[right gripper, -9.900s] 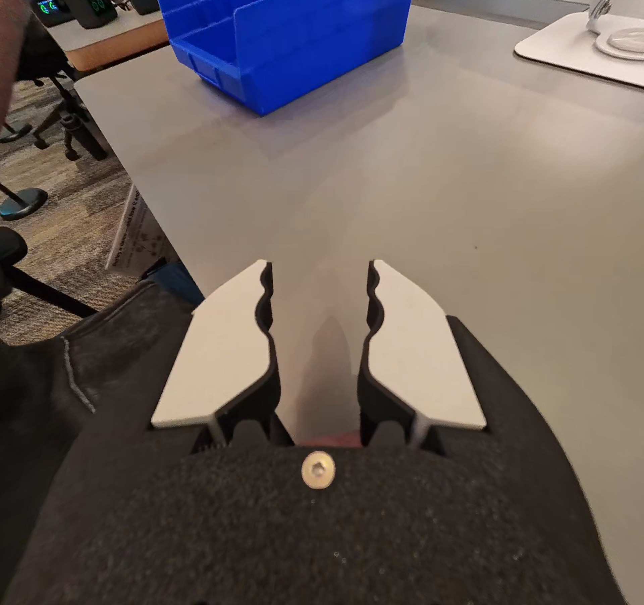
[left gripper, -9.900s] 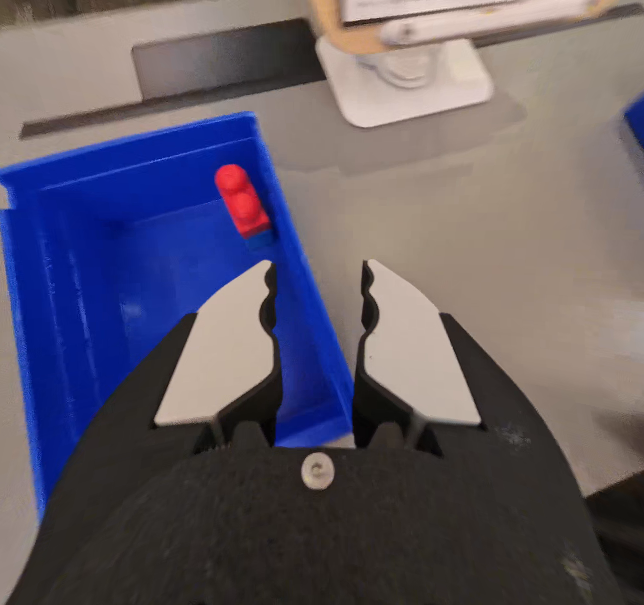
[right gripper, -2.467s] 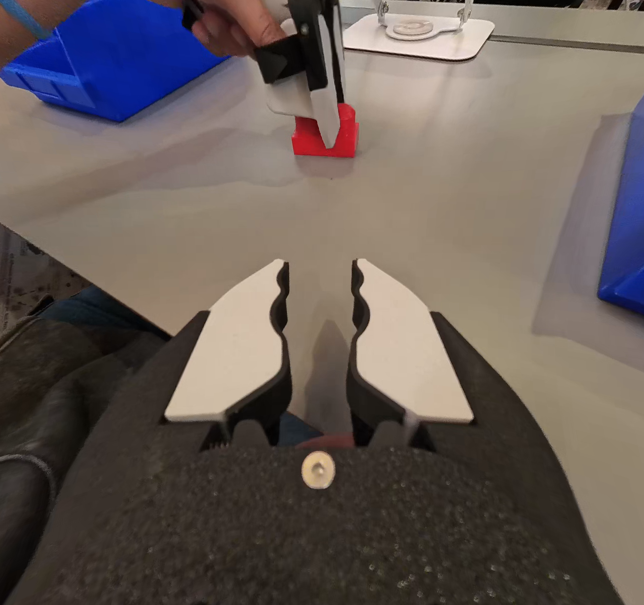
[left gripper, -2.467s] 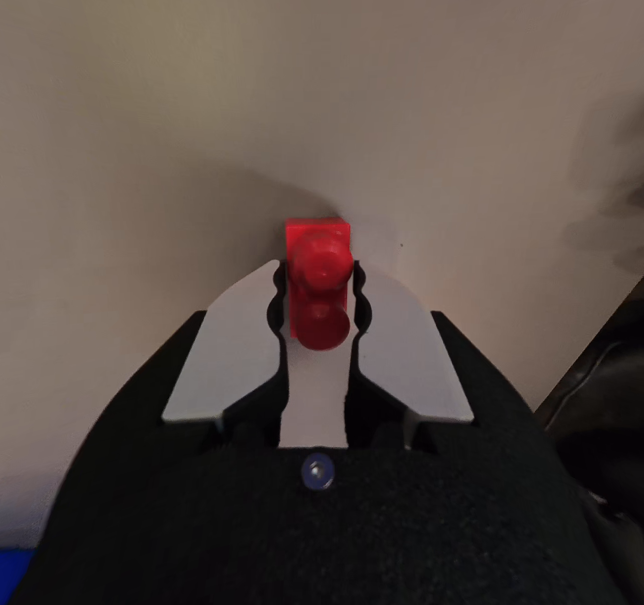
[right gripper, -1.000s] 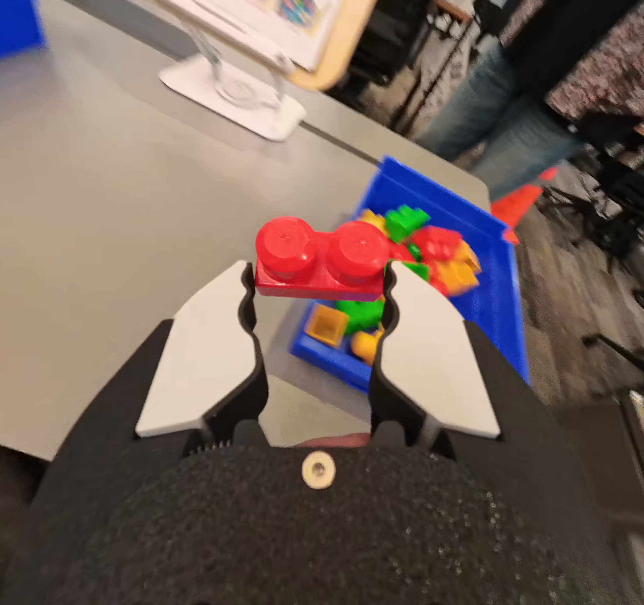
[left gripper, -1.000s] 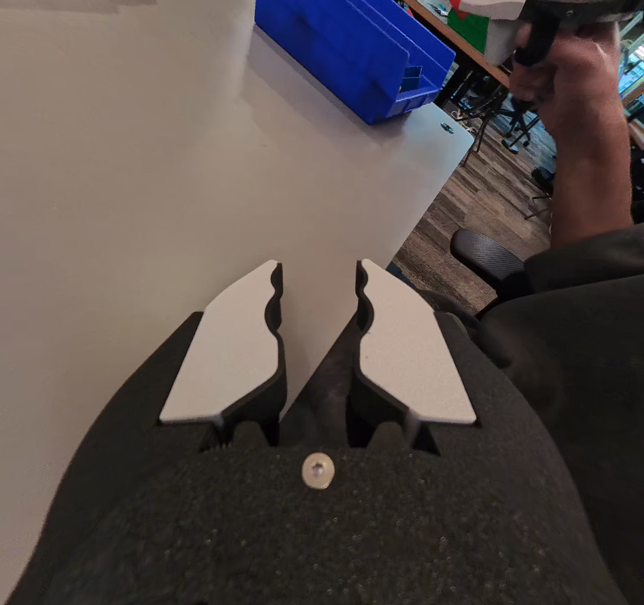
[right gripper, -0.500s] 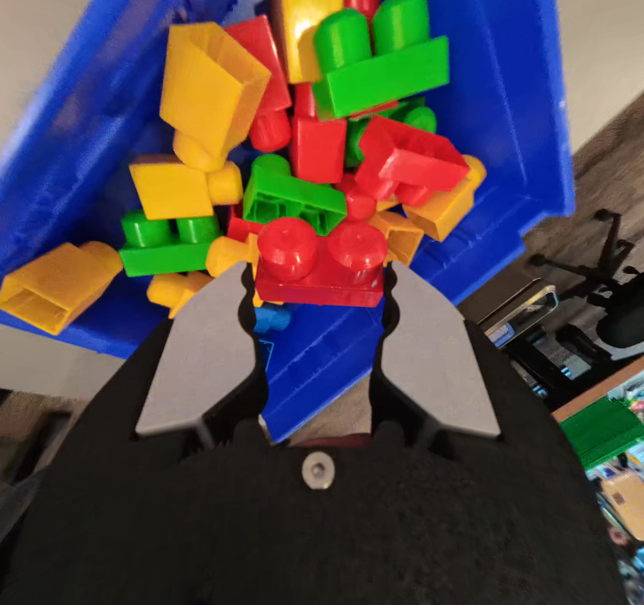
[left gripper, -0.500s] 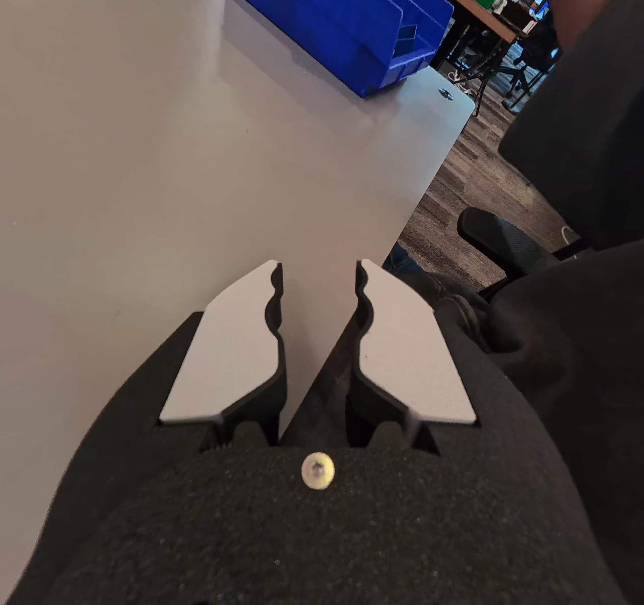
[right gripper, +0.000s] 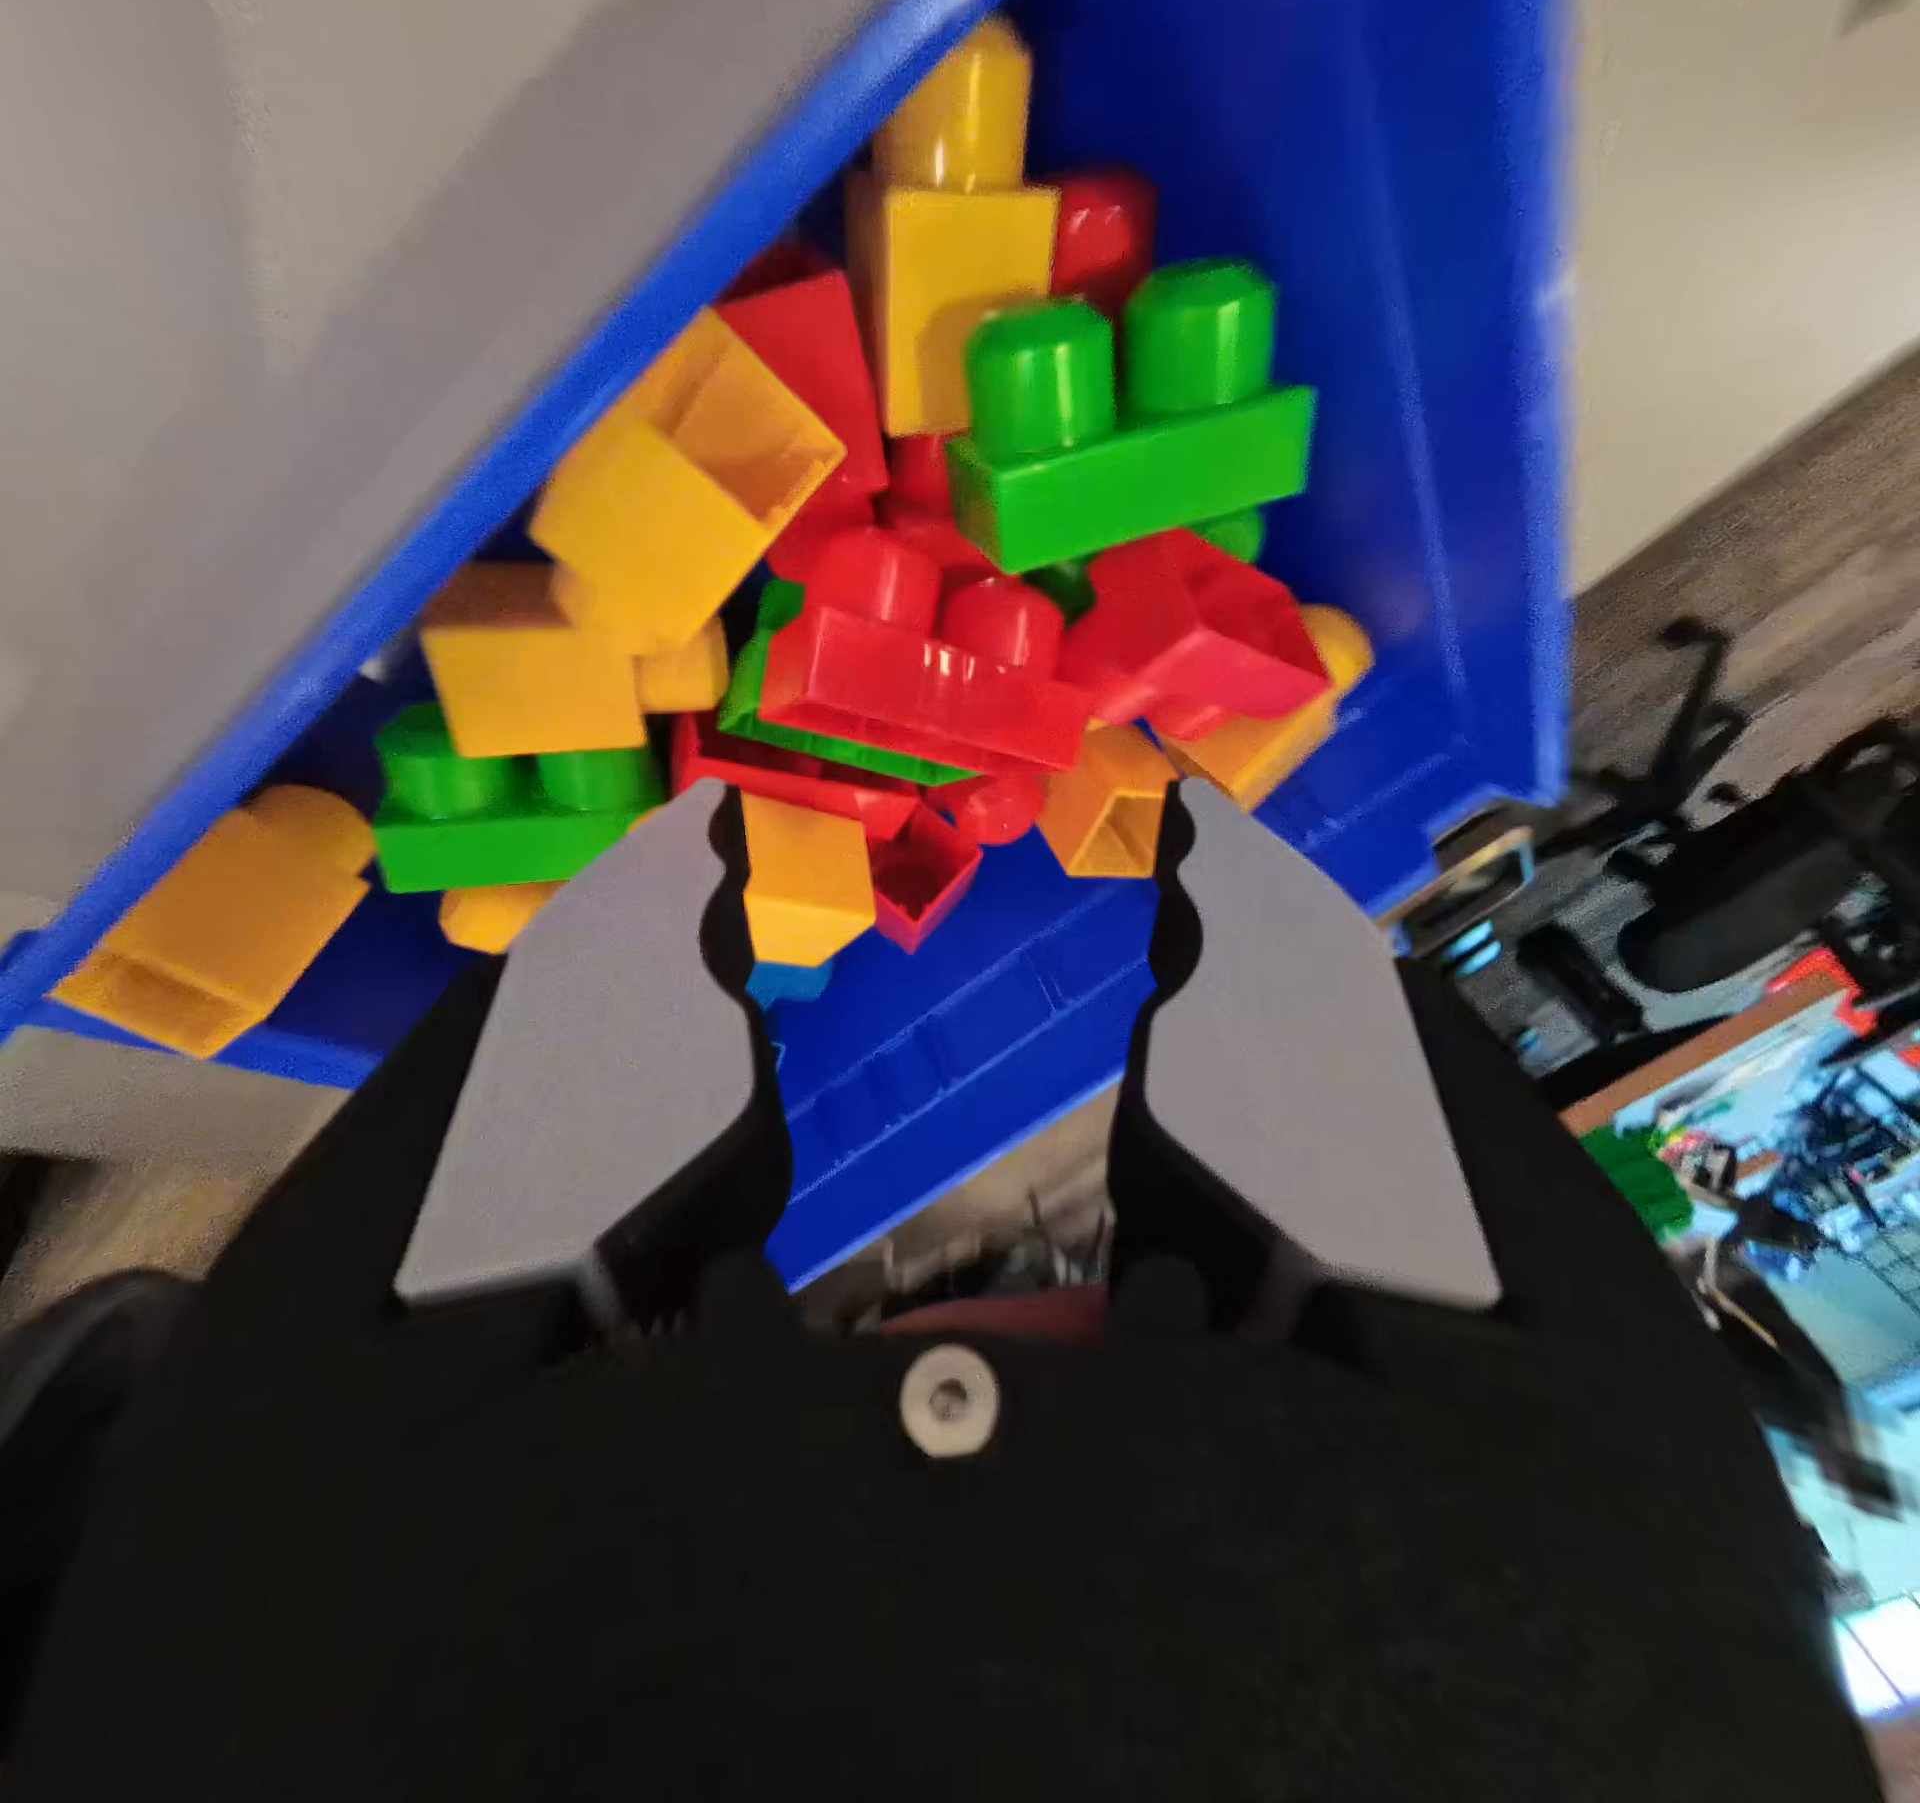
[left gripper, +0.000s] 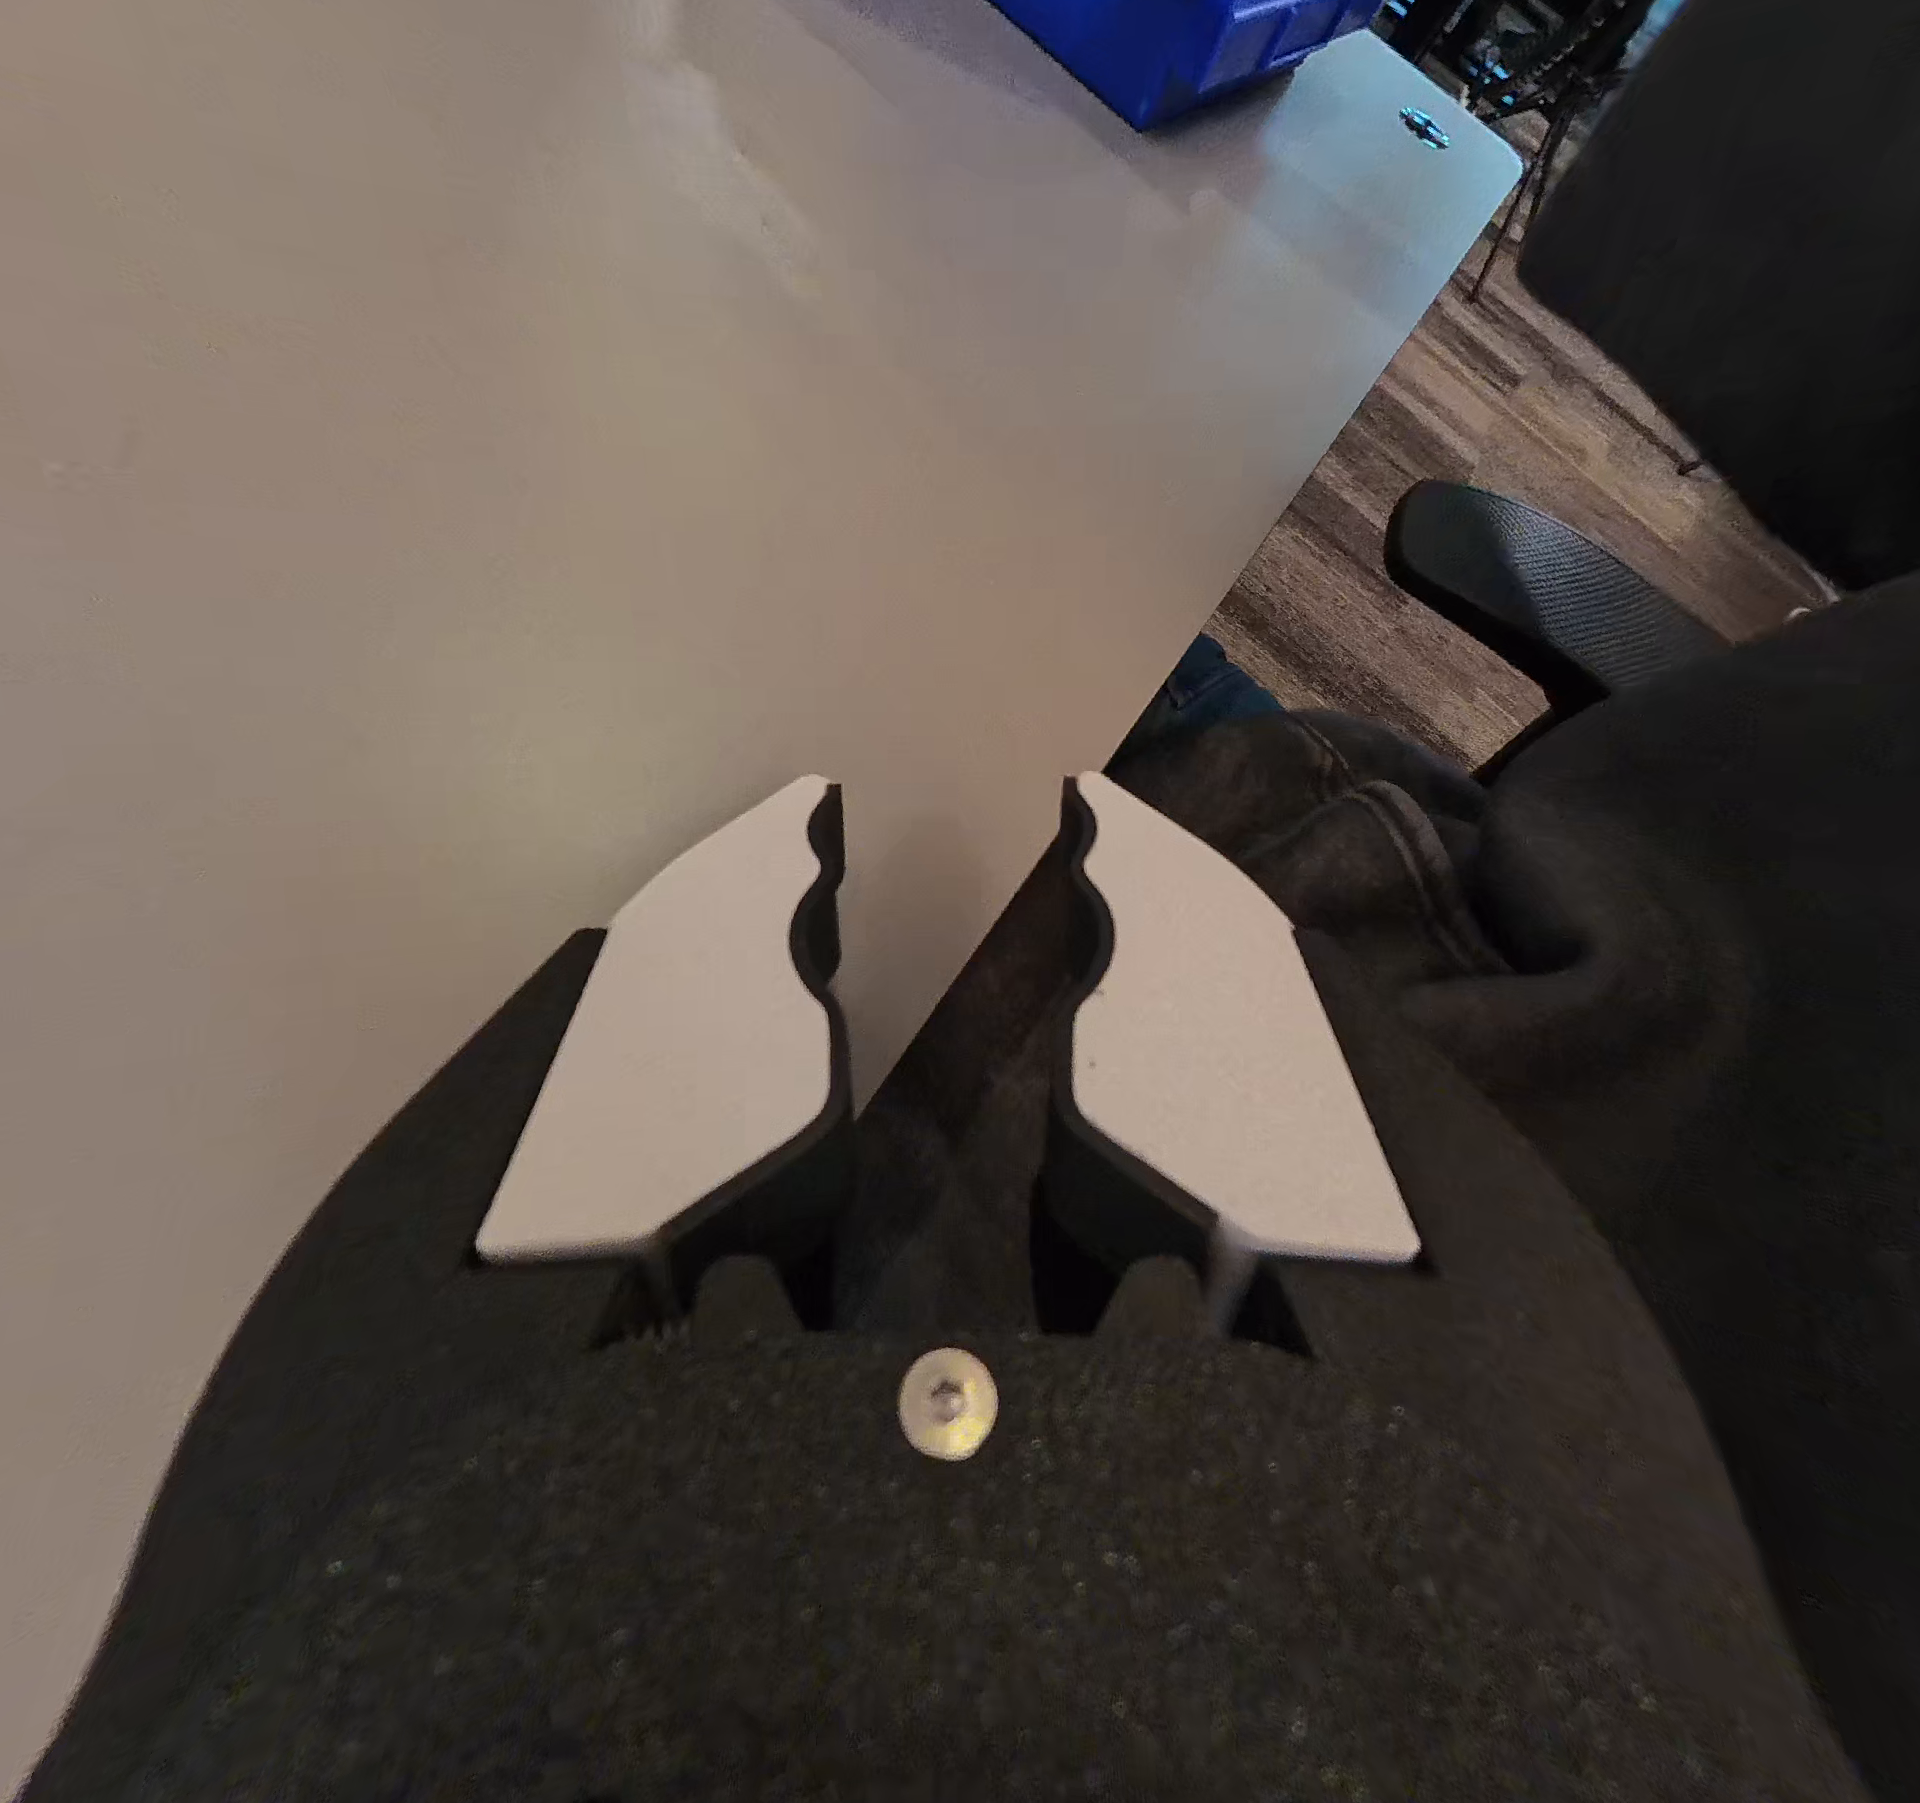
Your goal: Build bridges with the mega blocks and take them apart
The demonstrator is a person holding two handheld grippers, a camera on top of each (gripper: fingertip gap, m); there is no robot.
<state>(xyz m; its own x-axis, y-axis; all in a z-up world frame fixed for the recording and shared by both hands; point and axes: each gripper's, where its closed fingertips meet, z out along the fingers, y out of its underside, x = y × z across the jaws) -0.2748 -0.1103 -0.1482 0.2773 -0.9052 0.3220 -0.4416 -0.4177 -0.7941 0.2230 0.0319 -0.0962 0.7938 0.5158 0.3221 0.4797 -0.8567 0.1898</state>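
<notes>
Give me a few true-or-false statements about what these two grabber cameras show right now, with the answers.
1. The right gripper grips a red block. False: its jaws stand open and empty above the blue bin.
2. The bin holds red, green and yellow blocks. True.
3. A red two-stud block lies on top of the pile. True.
4. The left gripper holds a green block. False: it is open, with nothing between its fingers.
5. The left gripper hangs over the middle of the grey table. False: it sits at the table's edge, beside dark clothing.
</notes>
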